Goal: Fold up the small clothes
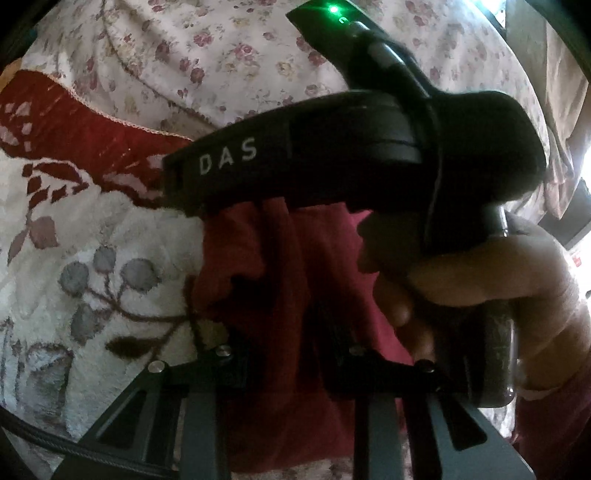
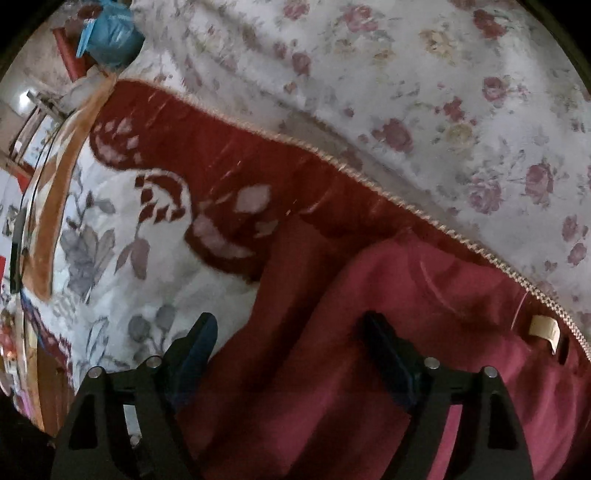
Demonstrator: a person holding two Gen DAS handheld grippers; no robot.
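A small dark red garment [image 2: 369,332] lies on a patterned blanket [image 2: 122,258], with a cream label [image 2: 543,326] near its right edge. My right gripper [image 2: 288,339] is open, its jaws wide apart just above the garment. In the left wrist view the same red garment [image 1: 295,280] hangs bunched between my left gripper's jaws [image 1: 290,350], which are close together and pinch the cloth. The other gripper's black body marked "DAS" [image 1: 332,155] and the hand holding it [image 1: 480,288] fill the middle of that view, right in front of my left gripper.
A white and dark red floral blanket [image 1: 92,240] covers the bed, with a pale rose-print sheet [image 2: 424,92] beyond its stitched edge. A blue bag [image 2: 107,33] sits at the far left corner. Bright light [image 1: 580,184] shows at the right.
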